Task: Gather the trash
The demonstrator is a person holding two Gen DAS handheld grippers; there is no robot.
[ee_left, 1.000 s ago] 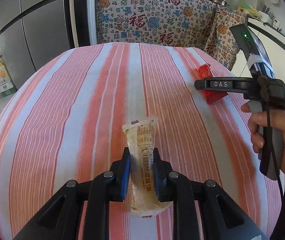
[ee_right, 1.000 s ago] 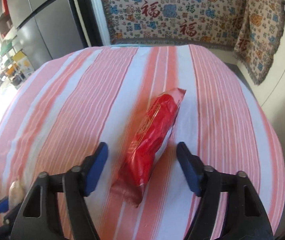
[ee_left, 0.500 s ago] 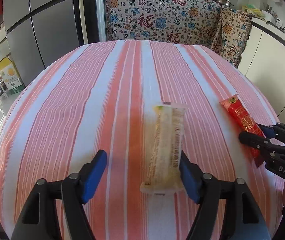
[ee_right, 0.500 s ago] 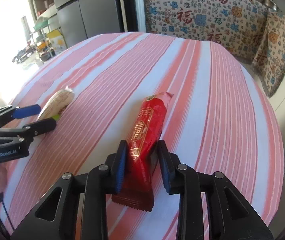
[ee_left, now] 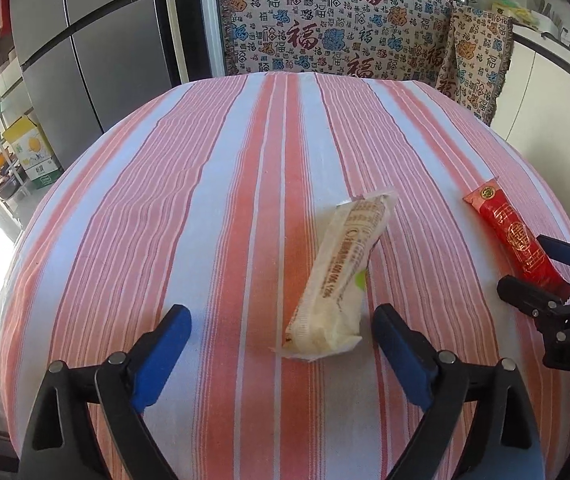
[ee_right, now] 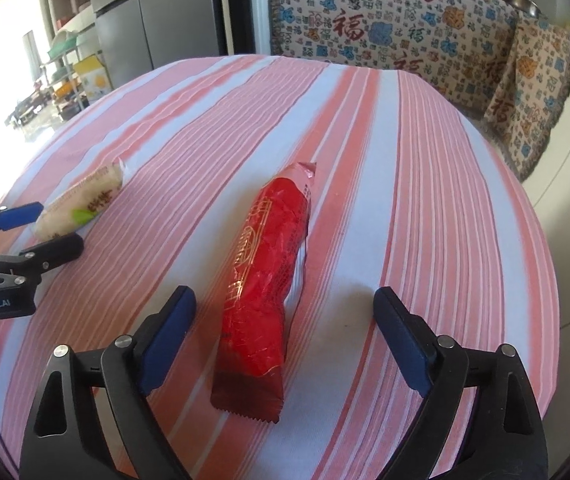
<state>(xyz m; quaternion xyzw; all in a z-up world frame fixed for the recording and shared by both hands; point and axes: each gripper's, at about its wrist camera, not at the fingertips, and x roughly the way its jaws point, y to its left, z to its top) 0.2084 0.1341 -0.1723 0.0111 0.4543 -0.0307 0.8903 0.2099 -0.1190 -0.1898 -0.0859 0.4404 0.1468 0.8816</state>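
A pale cream snack wrapper (ee_left: pixel 337 276) lies on the striped tablecloth (ee_left: pixel 213 208), its near end between the wide-open fingers of my left gripper (ee_left: pixel 281 340). It also shows in the right wrist view (ee_right: pixel 81 204). A red snack wrapper (ee_right: pixel 265 284) lies flat on the cloth, its near end between the wide-open fingers of my right gripper (ee_right: pixel 285 332). It also shows in the left wrist view (ee_left: pixel 517 240), with the right gripper (ee_left: pixel 541 268) around its near end. The left gripper (ee_right: pixel 37 228) shows at the left edge of the right wrist view. Neither gripper holds anything.
A patterned fabric-covered sofa (ee_left: pixel 337 28) stands behind the table. A grey refrigerator (ee_left: pixel 85 48) is at the back left, with shelves and a yellow box (ee_left: pixel 29 152) beside it. A white counter (ee_left: pixel 557 92) runs along the right. The table edge falls away at both sides.
Right gripper was shut on the red wrapper half a second ago and is now open, the wrapper flat on the cloth. Left gripper, shut on the cream wrapper a second ago, stays open.
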